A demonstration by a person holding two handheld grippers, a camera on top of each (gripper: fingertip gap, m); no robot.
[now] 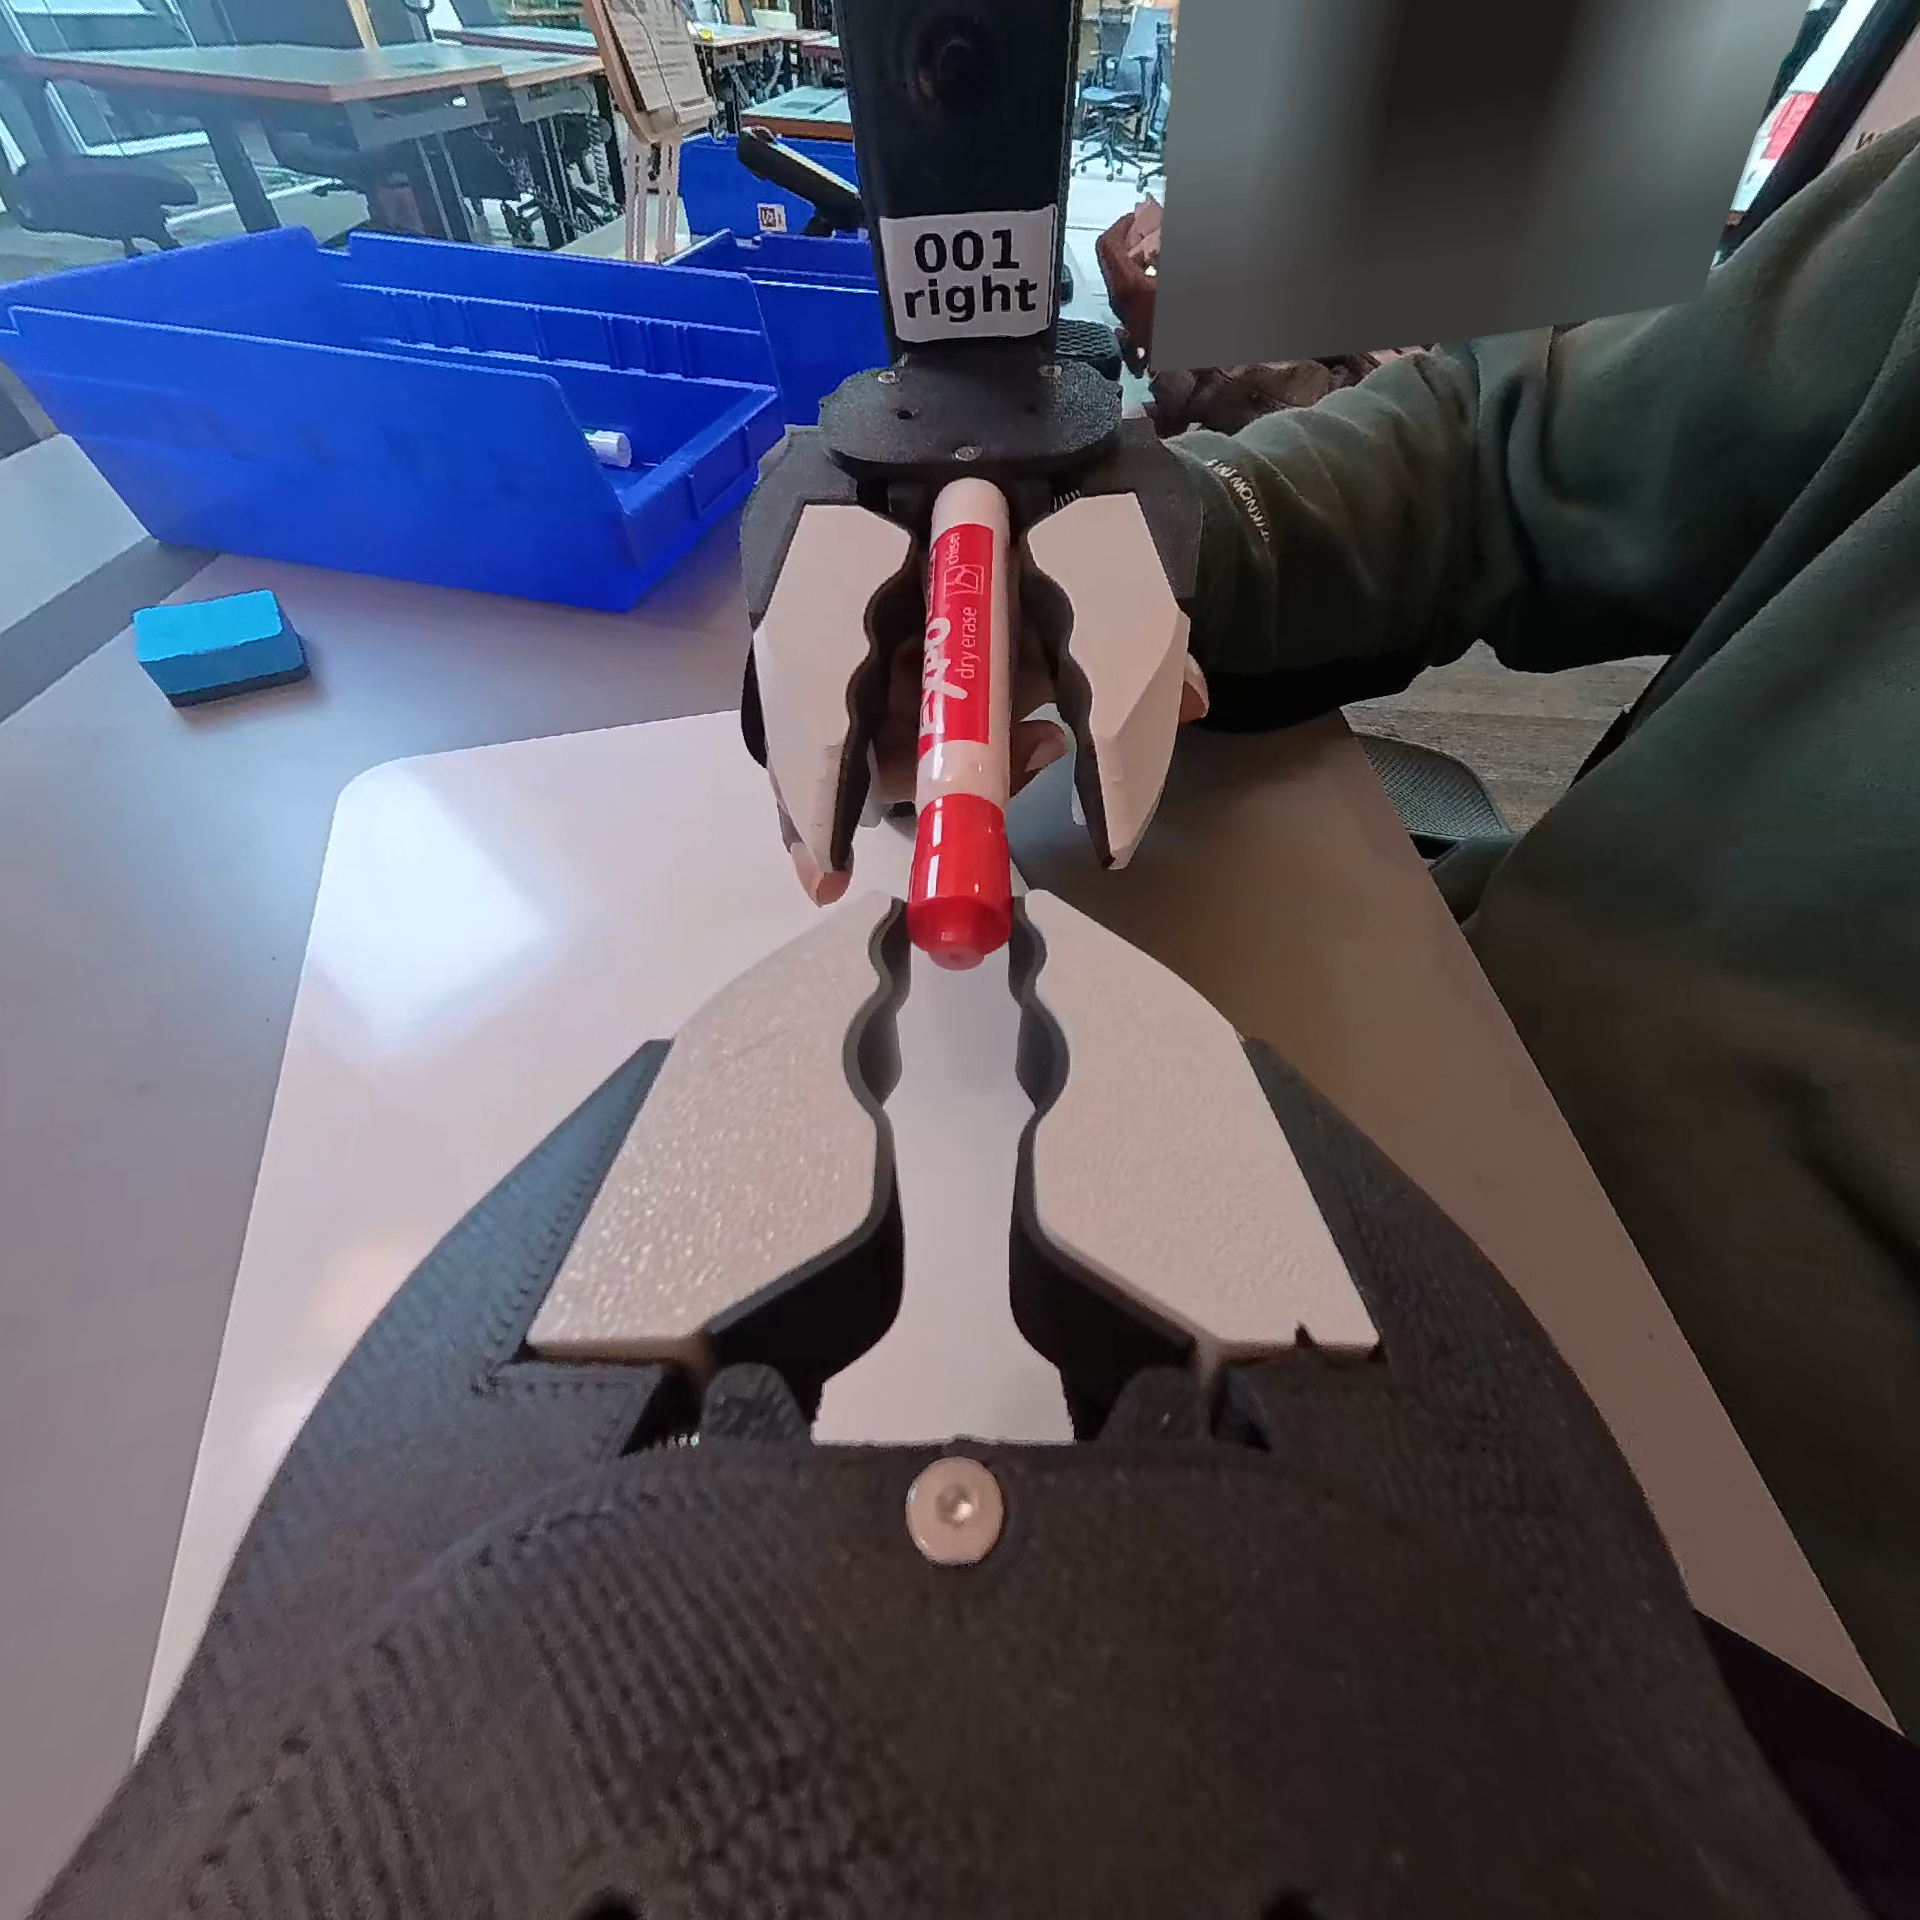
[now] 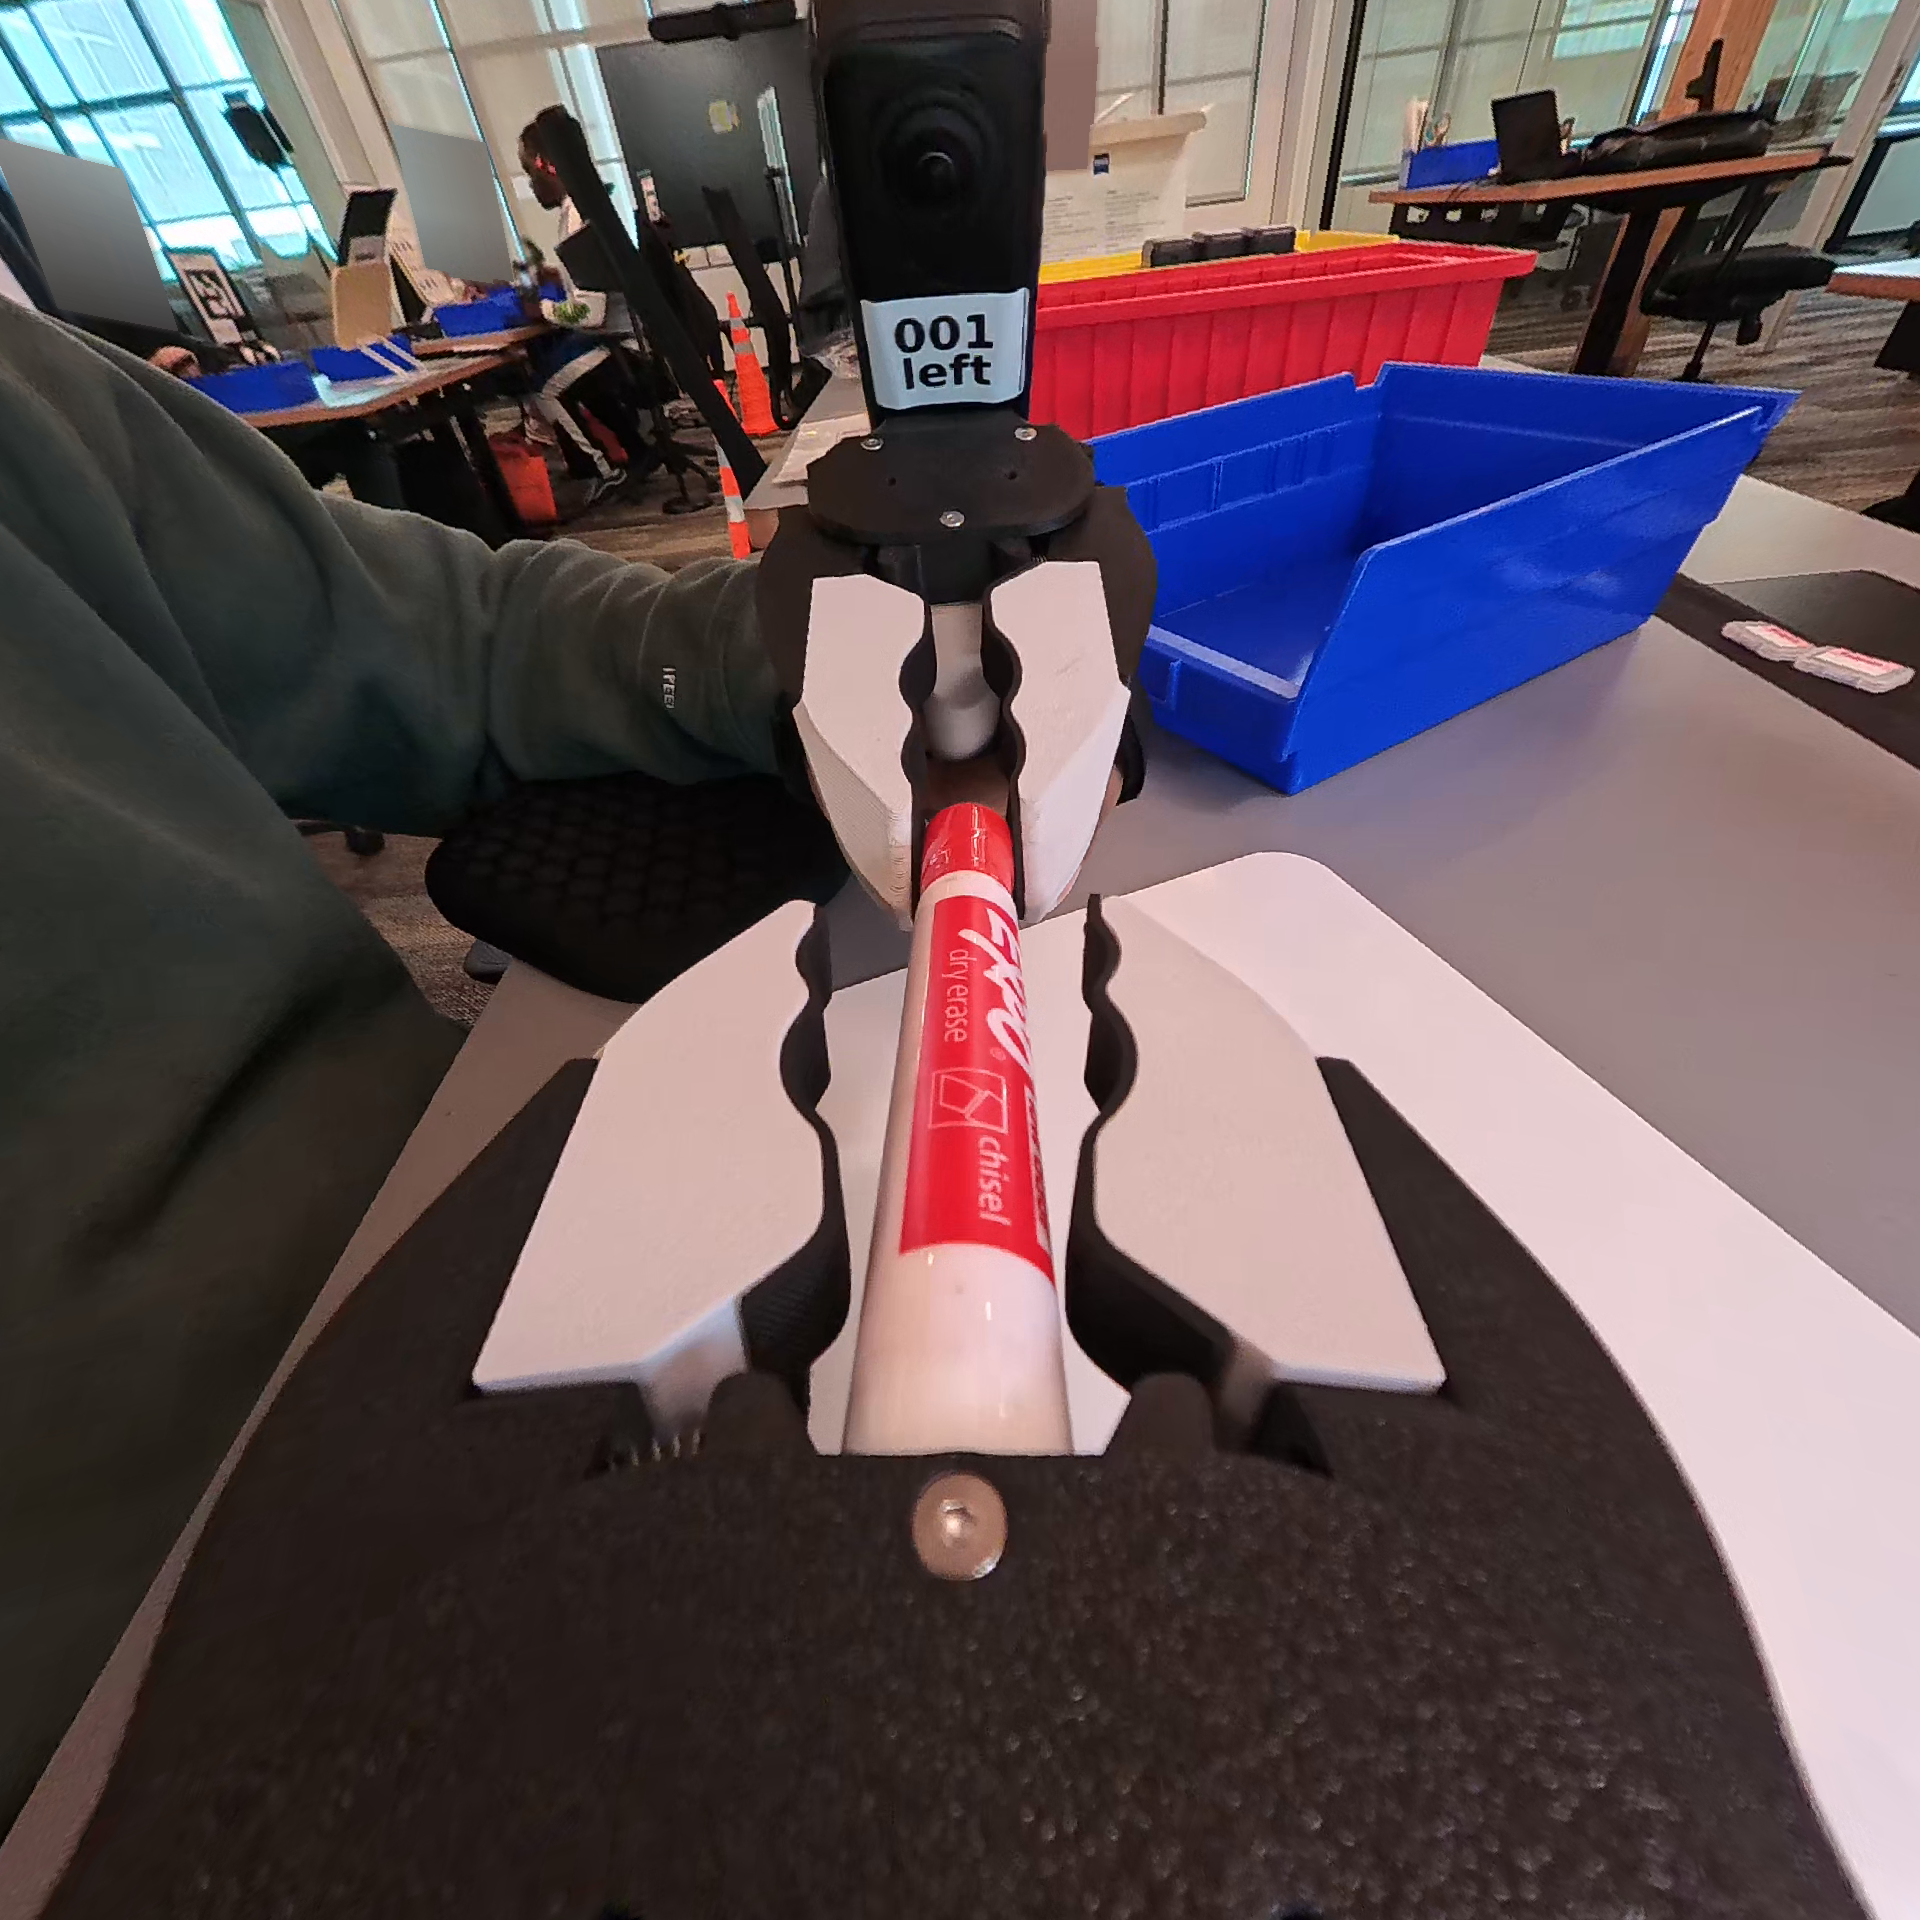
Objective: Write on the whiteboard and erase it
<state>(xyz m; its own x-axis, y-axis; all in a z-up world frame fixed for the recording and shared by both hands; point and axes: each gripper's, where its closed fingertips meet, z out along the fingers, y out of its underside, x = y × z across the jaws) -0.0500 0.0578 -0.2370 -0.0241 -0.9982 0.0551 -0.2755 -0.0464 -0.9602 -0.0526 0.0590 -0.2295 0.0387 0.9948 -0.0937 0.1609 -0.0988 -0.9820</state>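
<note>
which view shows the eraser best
The left wrist view: the blue eraser lies in full sight on the grey table, left of the whiteboard. The right wrist view does not show it at all.

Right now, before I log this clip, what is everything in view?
marker: one, white with red label and red cap, in the air between the two grippers, above the whiteboard
whiteboard: one, white, flat on the table
eraser: one, blue, on the table beside the whiteboard
blue bins: at least two, on the table beyond the whiteboard
red bin: one, behind a blue bin
table: one, grey
sleeve: dark green, person's arm
left gripper: fingers closed on the marker's cap
right gripper: marker body lies between its fingers; grip unclear
</note>
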